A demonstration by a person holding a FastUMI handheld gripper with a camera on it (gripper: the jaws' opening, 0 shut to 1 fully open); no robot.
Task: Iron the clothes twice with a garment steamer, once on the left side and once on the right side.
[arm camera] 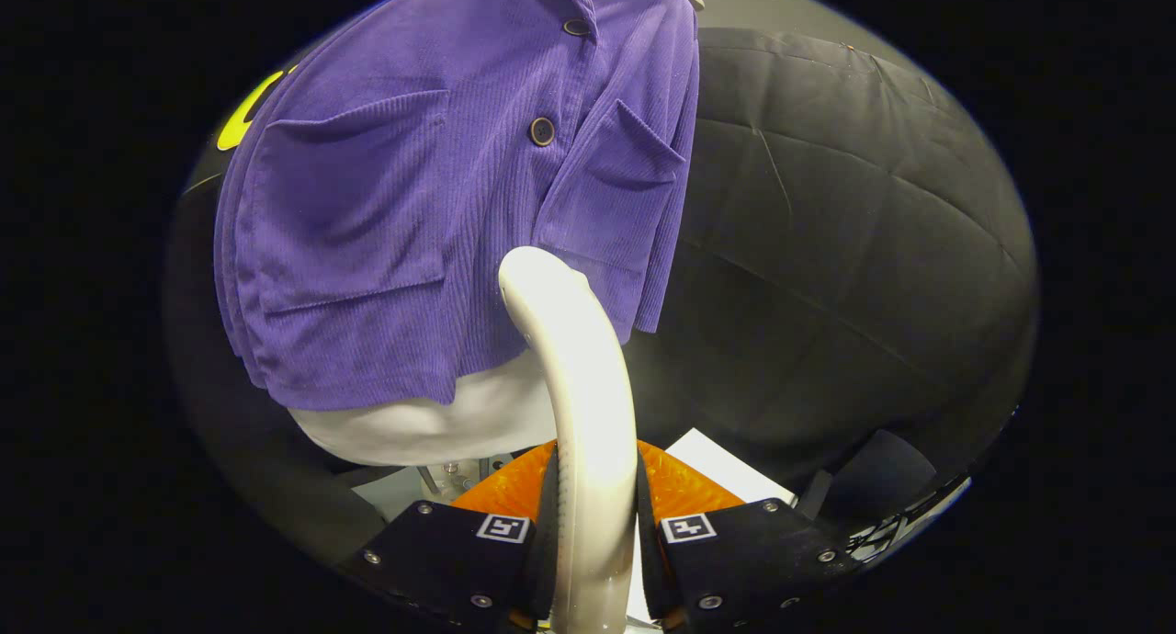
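A purple corduroy shirt [395, 211] with two chest pockets and dark buttons hangs on a white mannequin torso [432, 423]. My gripper [593, 524] is shut on the cream handle of the garment steamer [579, 377], which rises between the fingers and curves forward. The steamer's head [533, 276] rests at the shirt's lower front, just below the button placket and beside the right-hand pocket. Whether the head touches the cloth I cannot tell.
The booth's black cloth wall [845, 248] stands behind and to the right of the shirt. Below, past the fingers, lie a white sheet [726, 469] and a metal stand base [441, 478] under the mannequin.
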